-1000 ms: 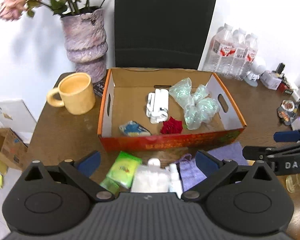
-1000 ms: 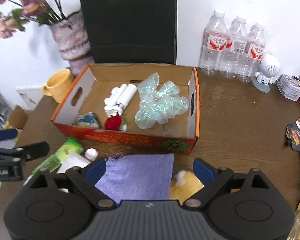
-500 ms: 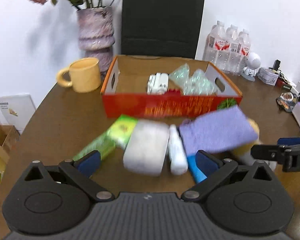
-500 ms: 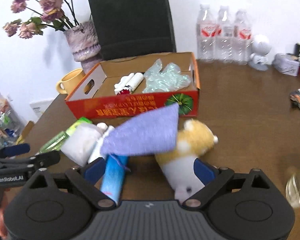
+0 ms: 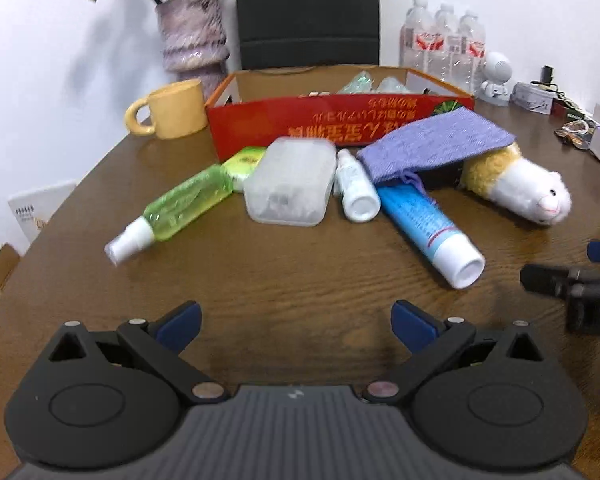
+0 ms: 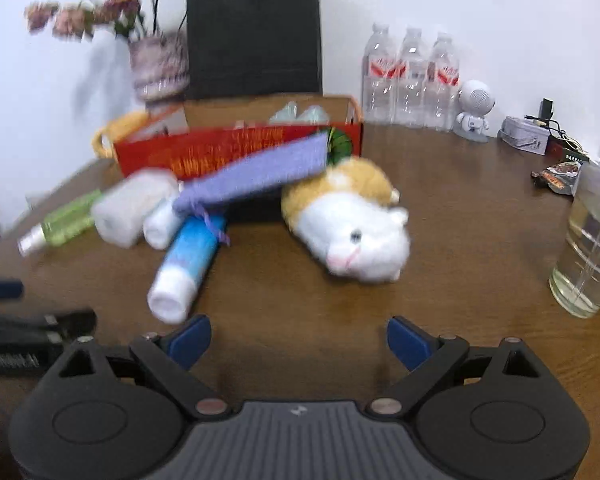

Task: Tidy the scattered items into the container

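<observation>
On a brown wooden surface [image 5: 300,272], both the left tongs [image 5: 296,322] and right tongs [image 6: 299,338] gaped wide and empty, the partly filled red box [image 5: 340,126] beyond them, while bottles, tube [image 5: 428,228], cloth [image 5: 432,146] and plush toy [image 6: 352,220] lay between, unpacked.

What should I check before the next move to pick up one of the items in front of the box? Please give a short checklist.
1. Left gripper jaws open and empty: ok.
2. Right gripper jaws open and empty: ok.
3. Blue tube free to grasp: not ok, its far end lies under the purple cloth.
4. Green spray bottle uncovered on top: ok.
5. Room left in the red box: cannot tell, its front wall hides the inside.
6. Glass of water clear of the plush toy: ok, they stand apart.
</observation>
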Tool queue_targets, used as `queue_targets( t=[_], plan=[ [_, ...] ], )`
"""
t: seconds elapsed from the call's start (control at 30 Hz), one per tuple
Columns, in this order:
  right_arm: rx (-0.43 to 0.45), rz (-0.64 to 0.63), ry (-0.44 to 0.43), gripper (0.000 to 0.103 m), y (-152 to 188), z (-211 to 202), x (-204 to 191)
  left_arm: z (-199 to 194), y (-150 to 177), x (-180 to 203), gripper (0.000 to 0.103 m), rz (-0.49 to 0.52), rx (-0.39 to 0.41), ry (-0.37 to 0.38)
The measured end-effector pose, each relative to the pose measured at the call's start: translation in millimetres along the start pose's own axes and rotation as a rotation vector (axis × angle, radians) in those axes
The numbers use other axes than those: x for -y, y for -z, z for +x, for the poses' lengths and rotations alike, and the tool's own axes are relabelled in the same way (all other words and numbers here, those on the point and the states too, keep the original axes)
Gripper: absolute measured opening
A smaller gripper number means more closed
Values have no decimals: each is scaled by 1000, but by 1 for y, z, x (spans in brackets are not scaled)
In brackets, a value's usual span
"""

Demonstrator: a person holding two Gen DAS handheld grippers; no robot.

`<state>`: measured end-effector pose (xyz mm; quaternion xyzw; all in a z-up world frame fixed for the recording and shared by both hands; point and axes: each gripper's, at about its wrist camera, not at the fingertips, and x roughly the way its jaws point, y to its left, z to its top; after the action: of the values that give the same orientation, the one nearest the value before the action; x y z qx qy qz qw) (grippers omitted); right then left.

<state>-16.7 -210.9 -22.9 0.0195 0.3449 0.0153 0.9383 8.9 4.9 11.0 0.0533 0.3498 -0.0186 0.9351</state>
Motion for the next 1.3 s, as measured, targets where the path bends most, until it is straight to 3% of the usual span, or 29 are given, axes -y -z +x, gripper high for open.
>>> queue_targets(
  t=[0.1, 0.23, 0.43, 1.3],
  plan=[
    [21, -9, 39, 99, 12, 4, -6, 3, 6, -3, 103, -8, -13, 17],
    [12, -10, 27, 103, 12, 5, -9, 6, 10, -7, 103, -39, -13, 32],
    [10, -12, 27, 103, 11, 5, -10, 6, 15, -6, 103, -60, 21, 25],
    [7, -43, -8, 103, 9, 8, -17, 8, 14, -6, 103, -68, 17, 29]
  ],
)
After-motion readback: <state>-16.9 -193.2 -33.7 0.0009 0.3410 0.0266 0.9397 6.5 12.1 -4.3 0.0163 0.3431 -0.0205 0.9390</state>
